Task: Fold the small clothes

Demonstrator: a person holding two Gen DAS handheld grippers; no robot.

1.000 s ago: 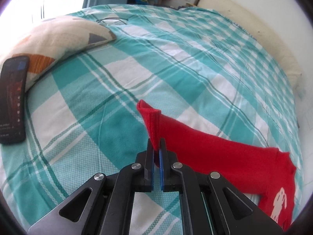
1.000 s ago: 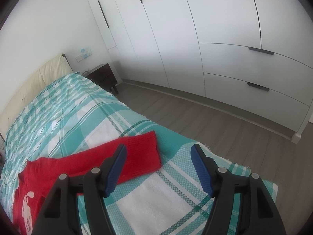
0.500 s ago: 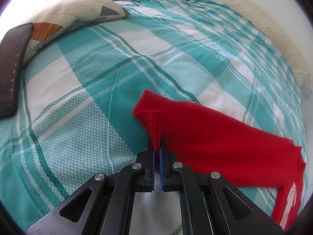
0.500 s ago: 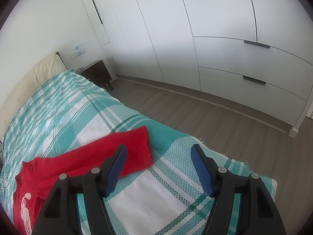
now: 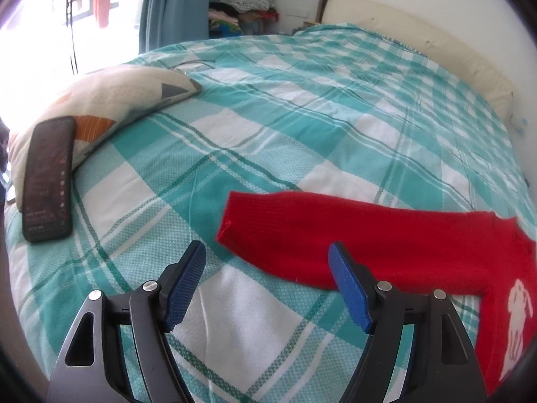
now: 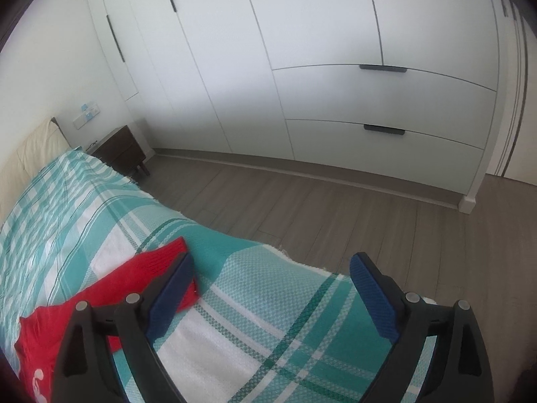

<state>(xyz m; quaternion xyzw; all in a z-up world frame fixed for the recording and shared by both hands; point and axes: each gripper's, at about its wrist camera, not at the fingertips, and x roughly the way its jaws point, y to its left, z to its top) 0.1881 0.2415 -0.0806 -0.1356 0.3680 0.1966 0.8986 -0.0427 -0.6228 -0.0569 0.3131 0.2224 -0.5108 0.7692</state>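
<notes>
A small red sweater [image 5: 386,241] with a white animal print lies flat on the teal and white checked bedspread [image 5: 302,107]. One sleeve stretches left, its cuff just ahead of my left gripper [image 5: 266,262]. That gripper's jaws are opening and nothing is between them; the sleeve lies beyond the blue pads. In the right wrist view the sweater's other sleeve [image 6: 134,275] lies at the lower left, partly behind the left finger. My right gripper [image 6: 272,272] hovers over the bed's edge, its jaws opening, with only bedspread [image 6: 251,302] showing between them.
A black phone [image 5: 48,178] rests on a patterned pillow [image 5: 110,100] at the left. A cream headboard [image 5: 436,47] and piled clothes [image 5: 245,6] stand beyond the bed. White wardrobes [image 6: 335,67], a dark nightstand [image 6: 120,151] and wooden floor [image 6: 369,221] lie right of the bed.
My left gripper has let go of the sleeve cuff, opened wide and drawn back; the sleeve now lies flat. My right gripper has opened wider and shifted right, toward the bed's edge.
</notes>
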